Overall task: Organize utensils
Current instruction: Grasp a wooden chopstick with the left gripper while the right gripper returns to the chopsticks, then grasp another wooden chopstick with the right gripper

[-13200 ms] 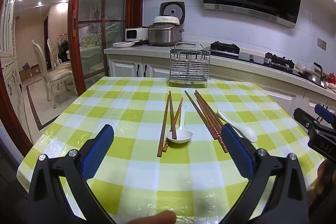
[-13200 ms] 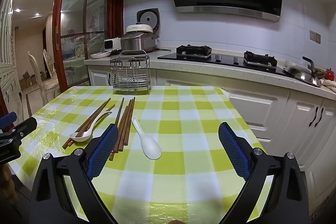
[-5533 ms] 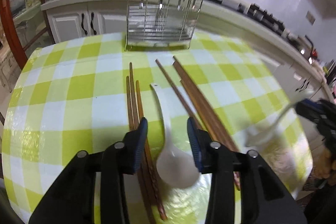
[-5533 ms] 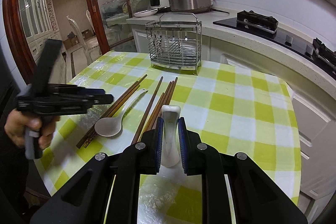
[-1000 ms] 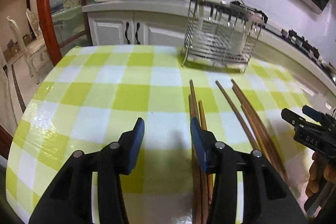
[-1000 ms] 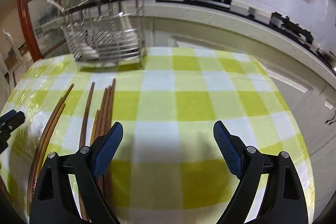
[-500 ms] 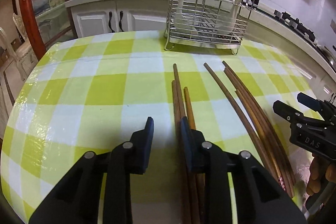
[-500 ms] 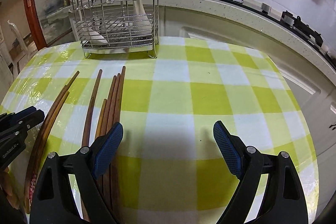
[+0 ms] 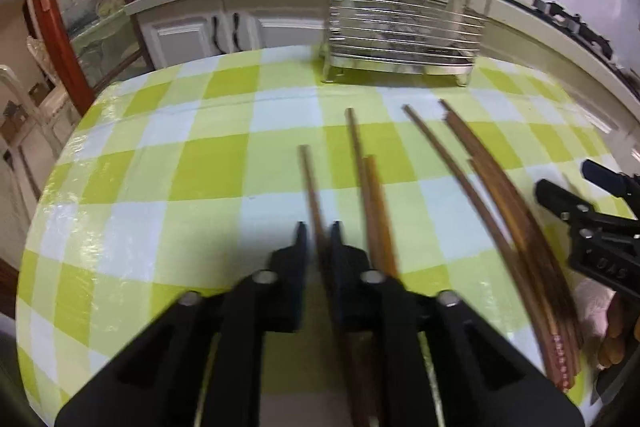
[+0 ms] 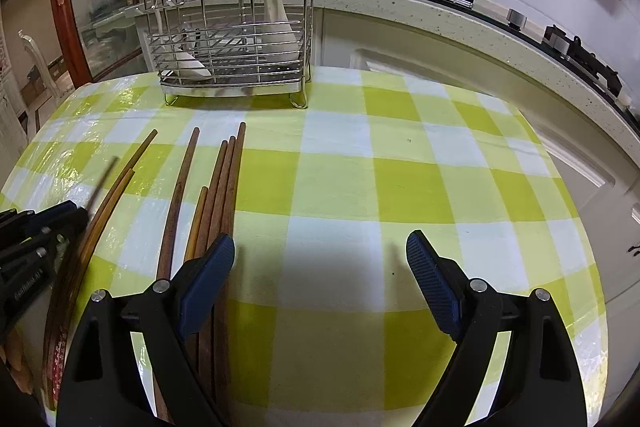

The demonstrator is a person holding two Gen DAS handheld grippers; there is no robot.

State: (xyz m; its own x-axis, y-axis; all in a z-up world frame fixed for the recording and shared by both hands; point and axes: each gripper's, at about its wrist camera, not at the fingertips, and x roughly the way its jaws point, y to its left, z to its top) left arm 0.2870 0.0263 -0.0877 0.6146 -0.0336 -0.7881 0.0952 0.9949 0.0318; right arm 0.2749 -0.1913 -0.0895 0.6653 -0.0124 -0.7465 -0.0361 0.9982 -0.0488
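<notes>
the left gripper (image 9: pixel 319 231) was clamped on a single chopstick (image 9: pixel 310 183), its tip raised off the green checked table (image 9: pixel 192 171). two more chopsticks (image 9: pixel 372 195) lay just right of it, and a larger bundle (image 10: pixel 218 203) sat further right. the right gripper (image 10: pixel 320 255) hung with jaws wide apart and held nothing. at the far edge stood the wire rack (image 10: pixel 236 23) with two white spoons (image 10: pixel 276 15) inside.

left gripper (image 9: pixel 318 231) now closing on one chopstick (image 9: pixel 310 183), both spoons (image 10: pixel 276 23) now standing in the rack (image 10: pixel 236 27)
</notes>
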